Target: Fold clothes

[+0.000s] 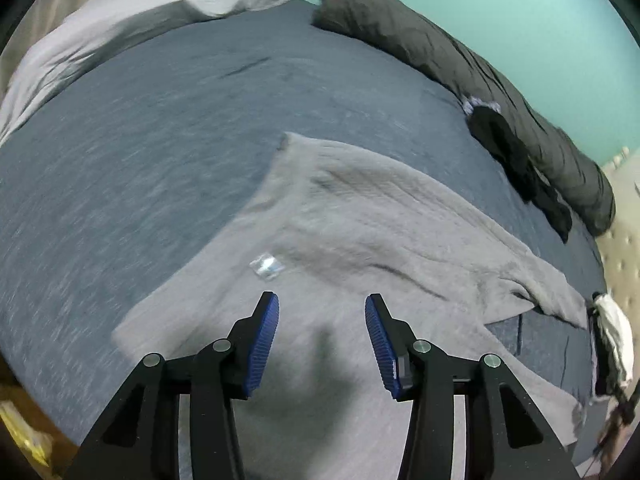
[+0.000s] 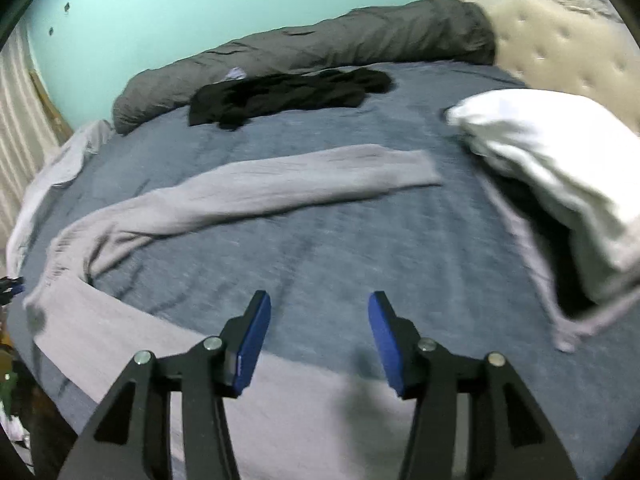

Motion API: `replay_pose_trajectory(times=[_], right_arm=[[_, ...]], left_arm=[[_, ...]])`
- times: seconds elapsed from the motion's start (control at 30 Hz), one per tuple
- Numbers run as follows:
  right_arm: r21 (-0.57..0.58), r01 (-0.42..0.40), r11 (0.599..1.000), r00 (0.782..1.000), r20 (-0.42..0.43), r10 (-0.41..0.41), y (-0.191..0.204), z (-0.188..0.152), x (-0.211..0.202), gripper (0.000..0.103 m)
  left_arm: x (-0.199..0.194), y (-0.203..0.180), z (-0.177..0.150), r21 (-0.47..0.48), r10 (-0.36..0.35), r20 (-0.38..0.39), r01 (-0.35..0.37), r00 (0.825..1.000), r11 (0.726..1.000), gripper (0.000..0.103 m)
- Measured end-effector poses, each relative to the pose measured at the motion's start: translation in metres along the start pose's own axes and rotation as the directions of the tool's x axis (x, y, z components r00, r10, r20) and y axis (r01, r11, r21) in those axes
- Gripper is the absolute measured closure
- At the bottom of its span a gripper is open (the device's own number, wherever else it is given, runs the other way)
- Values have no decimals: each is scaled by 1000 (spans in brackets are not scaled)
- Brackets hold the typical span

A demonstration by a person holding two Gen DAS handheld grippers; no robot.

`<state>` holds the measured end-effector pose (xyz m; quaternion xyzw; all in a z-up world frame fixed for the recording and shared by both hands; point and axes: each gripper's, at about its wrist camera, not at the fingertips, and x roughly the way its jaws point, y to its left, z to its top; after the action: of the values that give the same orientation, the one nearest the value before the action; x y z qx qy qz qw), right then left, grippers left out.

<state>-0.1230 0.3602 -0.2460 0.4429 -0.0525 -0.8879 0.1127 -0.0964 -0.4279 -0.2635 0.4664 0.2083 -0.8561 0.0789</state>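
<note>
Garment: grey sweater (image 1: 360,216) lies spread on the bed (image 1: 140,140), body near the front edge, one sleeve (image 2: 280,184) stretched flat across the cover.
Progress: no fold shows in the sweater; judged, the whole of its folding remains. Black garment (image 2: 288,92) lies crumpled by the far roll, also unfolded.
Left gripper (image 1: 322,344): jaws apart, empty, above the sweater body.
Right gripper (image 2: 318,344): jaws apart, empty, above the sweater's near edge.
Materials: sweater a soft, ribbed knit with shallow creases and a small shiny tag (image 1: 267,266); bed cover heathered blue jersey; roll (image 2: 320,40) dark grey, wrinkled, tube-shaped; pillow (image 2: 560,168) white, plump.
</note>
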Motion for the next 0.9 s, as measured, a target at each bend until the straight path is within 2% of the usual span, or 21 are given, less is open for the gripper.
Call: replay_pose_trajectory(times=[0.13, 0.33, 0.4, 0.67, 0.77, 0.9], right_arm=[[8, -73, 997, 995, -63, 74, 36, 23, 46, 51], [29, -84, 996, 990, -110, 87, 66, 45, 108, 51], [43, -95, 995, 988, -115, 99, 69, 53, 124, 50], [99, -167, 981, 974, -140, 180, 88, 70, 179, 45], [134, -192, 972, 966, -148, 211, 94, 73, 198, 45], [181, -218, 959, 958, -149, 246, 96, 75, 212, 45]], left_arm=[[33, -41, 14, 61, -30, -30, 32, 999, 998, 54], [69, -104, 26, 94, -109, -35, 112, 993, 989, 52], [83, -129, 25, 113, -136, -43, 141, 990, 984, 47], [133, -218, -4, 211, -201, -68, 211, 977, 954, 46], [143, -236, -14, 230, -201, -55, 208, 978, 951, 46], [154, -244, -23, 243, -171, -9, 168, 985, 955, 45]])
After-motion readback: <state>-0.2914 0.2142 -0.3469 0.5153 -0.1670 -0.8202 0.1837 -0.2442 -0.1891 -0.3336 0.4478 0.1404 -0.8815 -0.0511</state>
